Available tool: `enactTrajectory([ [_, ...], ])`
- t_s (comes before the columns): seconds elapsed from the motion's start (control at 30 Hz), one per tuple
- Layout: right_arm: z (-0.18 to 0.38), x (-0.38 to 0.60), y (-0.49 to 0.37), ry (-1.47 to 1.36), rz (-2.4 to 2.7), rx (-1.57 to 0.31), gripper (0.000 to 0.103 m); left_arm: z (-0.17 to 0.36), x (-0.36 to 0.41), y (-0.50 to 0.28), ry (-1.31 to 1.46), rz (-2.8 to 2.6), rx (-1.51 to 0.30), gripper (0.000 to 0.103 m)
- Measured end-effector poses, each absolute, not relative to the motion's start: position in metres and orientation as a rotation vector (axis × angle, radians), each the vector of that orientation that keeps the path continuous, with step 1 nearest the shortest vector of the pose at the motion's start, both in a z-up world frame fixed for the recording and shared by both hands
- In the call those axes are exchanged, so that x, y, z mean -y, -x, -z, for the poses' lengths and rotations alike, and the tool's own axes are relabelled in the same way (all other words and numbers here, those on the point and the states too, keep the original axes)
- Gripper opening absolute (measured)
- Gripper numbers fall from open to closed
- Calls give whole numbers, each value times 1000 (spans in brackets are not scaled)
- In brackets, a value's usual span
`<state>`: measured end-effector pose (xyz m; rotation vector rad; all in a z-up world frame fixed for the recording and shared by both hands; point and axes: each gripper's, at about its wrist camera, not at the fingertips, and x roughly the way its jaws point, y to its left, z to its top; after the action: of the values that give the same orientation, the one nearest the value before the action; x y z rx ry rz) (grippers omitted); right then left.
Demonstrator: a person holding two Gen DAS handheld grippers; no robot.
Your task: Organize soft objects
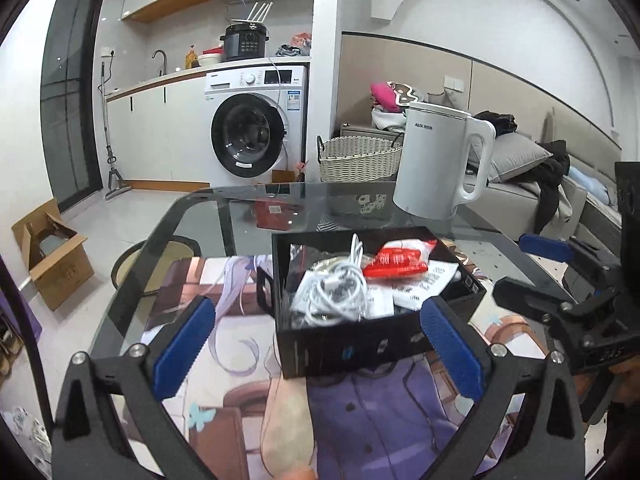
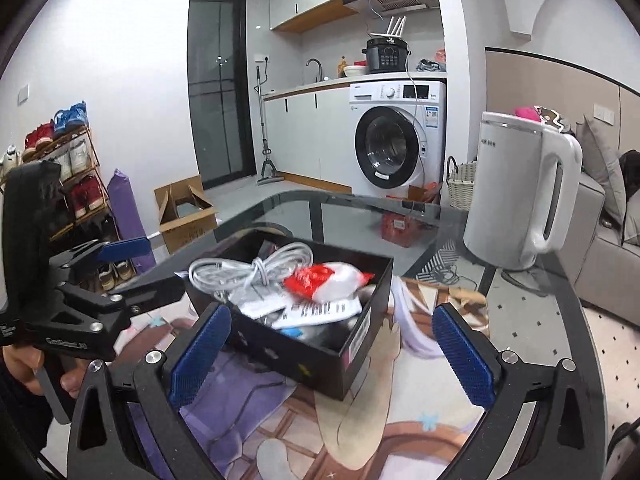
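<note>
A black open box [image 1: 352, 346] [image 2: 308, 356] sits on a printed mat on the glass table. Inside lie a coiled white cable [image 1: 336, 288] [image 2: 252, 266], a red and white packet [image 1: 400, 260] [image 2: 328, 280] and white paper slips [image 1: 424, 284] [image 2: 316, 312]. My left gripper [image 1: 320, 344] is open, its blue pads either side of the box's near wall; it also shows at the left of the right wrist view [image 2: 140, 268]. My right gripper [image 2: 332, 356] is open and empty just before the box; it also shows at the right of the left wrist view [image 1: 524, 268].
A white electric kettle [image 1: 440, 164] [image 2: 524, 196] stands on the table behind the box. Beyond are a wicker basket [image 1: 360, 160], a washing machine [image 1: 256, 124], a sofa with clothes [image 1: 540, 168], a cardboard box [image 1: 52, 252] and a shoe rack [image 2: 68, 176].
</note>
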<state>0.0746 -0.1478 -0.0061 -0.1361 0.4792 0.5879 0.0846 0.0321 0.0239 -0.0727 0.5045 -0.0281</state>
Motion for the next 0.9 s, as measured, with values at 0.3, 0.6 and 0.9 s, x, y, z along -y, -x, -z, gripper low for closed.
enactTrajectory([
  [0.3, 21, 146, -54, 145, -583, -443, 102, -7, -30, -74, 66, 9, -502, 103],
  [0.6, 27, 154, -51, 119, -579, -425, 102, 0, -29, -75, 76, 11, -498, 103],
  [0.9, 26, 157, -46, 120, -567, -400, 102, -1, -31, -72, 90, 15, -480, 103],
])
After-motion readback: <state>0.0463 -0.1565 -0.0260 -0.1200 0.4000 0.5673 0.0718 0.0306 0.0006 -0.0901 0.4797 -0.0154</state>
